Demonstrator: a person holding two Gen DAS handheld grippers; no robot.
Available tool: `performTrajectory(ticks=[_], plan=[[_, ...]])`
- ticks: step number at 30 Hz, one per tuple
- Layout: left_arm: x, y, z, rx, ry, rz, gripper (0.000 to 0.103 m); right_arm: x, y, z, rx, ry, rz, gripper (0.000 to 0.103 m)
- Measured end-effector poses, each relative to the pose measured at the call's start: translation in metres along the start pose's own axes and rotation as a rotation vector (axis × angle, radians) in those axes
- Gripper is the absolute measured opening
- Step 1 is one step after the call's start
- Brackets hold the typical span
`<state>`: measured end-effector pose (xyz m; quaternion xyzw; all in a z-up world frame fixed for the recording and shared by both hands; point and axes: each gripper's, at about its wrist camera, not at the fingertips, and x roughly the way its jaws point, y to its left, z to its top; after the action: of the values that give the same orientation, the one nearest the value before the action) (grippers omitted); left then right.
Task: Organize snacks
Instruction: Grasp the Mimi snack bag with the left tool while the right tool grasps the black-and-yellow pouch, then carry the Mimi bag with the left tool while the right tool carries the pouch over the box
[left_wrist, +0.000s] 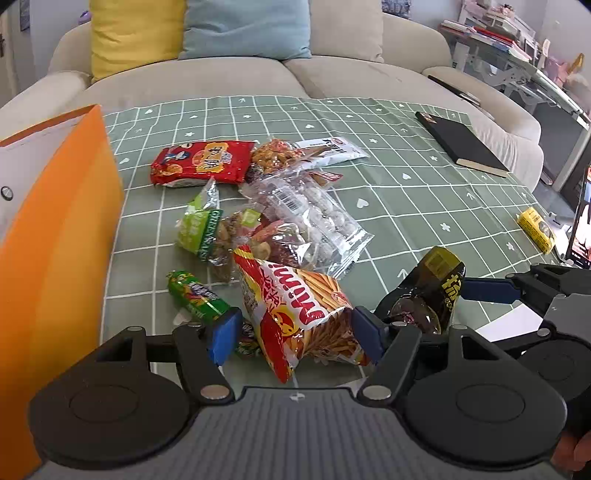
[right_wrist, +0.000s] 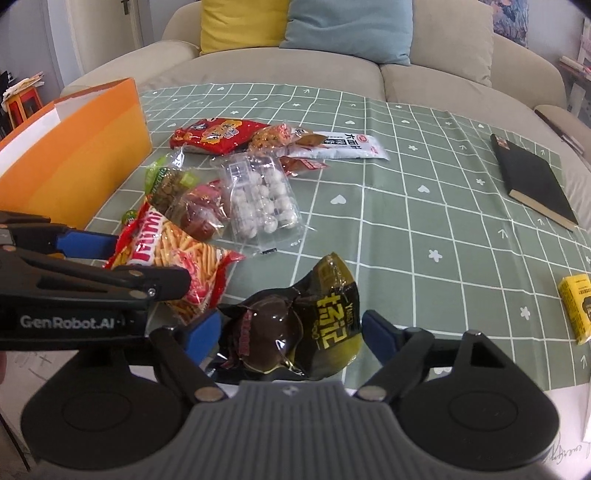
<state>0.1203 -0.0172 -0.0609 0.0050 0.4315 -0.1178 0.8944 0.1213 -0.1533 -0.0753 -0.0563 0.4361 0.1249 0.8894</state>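
Left wrist: left gripper (left_wrist: 293, 334) wide apart w/ crinkly stick-snack bag (left_wrist: 295, 314) between, right gripper (right_wrist: 291, 334) likewise round glossy dark pouch (right_wrist: 295, 325).

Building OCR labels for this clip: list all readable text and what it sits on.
"GenRobot.AI": side of the left gripper.
"MiMi": red stick-snack bag, seen upside down.
"GREEN WASABI": green nut packet, partly creased.
Chinese characters on the dark pouch, red bag and white packet: not transcribed.
Barcode on the clear ball pack: too small.
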Motion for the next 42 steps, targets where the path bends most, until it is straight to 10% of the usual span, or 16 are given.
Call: performTrajectory(ticks=[18, 42], plan=[[0.0, -0.008, -0.007, 0.056, -0.055, 0.001, 0.047, 0.0, 0.012, -0.005, -0.04, -0.02, 0.028, 0.039], [-0.107, 0.006, -0.005, 0.0, -0.176, 0.09, 0.041, -0.083, 0.034, 0.015, -0.088, -0.213, 0.12, 0.037]])
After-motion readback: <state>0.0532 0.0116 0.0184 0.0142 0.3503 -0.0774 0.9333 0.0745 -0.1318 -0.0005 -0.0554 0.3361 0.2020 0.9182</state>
